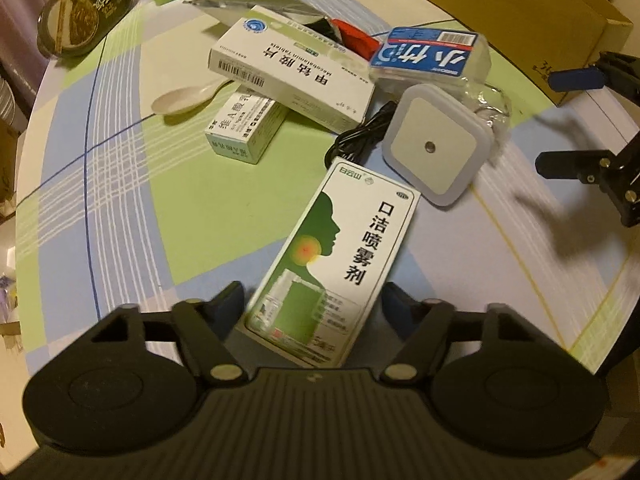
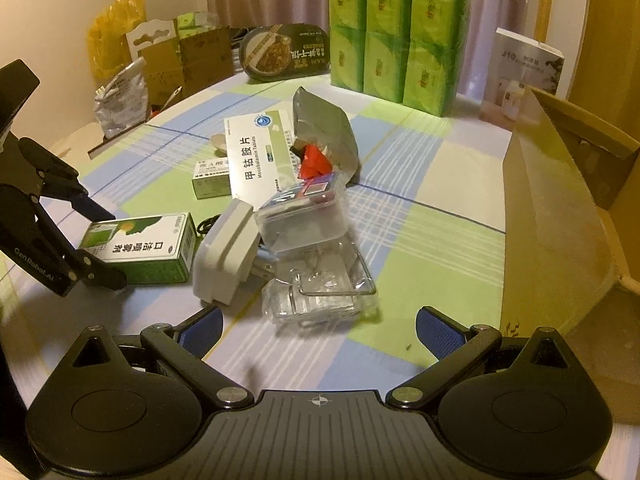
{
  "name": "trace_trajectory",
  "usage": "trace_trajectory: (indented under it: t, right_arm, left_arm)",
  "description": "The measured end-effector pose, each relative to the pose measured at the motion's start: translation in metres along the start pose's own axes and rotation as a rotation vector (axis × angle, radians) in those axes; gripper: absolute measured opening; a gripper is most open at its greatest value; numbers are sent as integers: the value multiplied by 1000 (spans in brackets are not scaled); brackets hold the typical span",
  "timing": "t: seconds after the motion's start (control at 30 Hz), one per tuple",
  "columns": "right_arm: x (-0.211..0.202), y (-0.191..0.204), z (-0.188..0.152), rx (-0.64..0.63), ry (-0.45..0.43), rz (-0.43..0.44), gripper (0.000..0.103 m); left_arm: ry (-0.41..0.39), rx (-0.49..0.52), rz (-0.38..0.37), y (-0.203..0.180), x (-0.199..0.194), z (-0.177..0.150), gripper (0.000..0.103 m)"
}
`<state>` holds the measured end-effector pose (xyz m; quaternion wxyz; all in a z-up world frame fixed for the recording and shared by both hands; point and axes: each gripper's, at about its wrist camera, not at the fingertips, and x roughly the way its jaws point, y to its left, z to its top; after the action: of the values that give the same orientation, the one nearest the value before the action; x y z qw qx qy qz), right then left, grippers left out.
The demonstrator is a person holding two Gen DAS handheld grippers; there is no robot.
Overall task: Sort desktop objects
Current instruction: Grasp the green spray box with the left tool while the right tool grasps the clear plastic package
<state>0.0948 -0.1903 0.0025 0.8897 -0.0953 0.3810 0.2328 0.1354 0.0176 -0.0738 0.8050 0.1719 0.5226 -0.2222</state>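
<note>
The green-and-white spray box (image 1: 332, 264) is being straddled at lower centre by the left gripper (image 1: 314, 300); contact by the pads cannot be confirmed. The right gripper (image 2: 318, 330) is being held wide open, empty, below the clear plastic packaging (image 2: 320, 280).

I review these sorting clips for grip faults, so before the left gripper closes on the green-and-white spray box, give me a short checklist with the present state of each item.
1. Spray box lies between the left gripper's fingers: ok.
2. Pads pressing on the box sides: cannot tell; a gap seems to remain on each side.
3. Box lies flat on the tablecloth: ok.
4. Nothing stacked on the box: ok; the white night light and black cable sit at its far end.
5. Right gripper out of the way: ok, open and empty, facing the clear plastic packaging.
</note>
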Motion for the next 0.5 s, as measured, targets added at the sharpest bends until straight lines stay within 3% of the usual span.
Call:
trace_trajectory:
  t: [0.1,0.3,0.37,0.5]
  right_arm:
    - [5,-1,1,-4,4,3,101]
    - [16,-1,5,-19,4,8,100]
    - [21,-3,7,-22,9,12,92]
    - [33,-11,9,-23,23,23,88]
  left_arm:
    - [9,-67,-34,1,0,-1,53]
    - [-5,-145,-50,-9,-4,5,52]
    - [-18,-170,-57,-10,-4,7,51]
    - [-37,-213,-56,-11,-4,7,52]
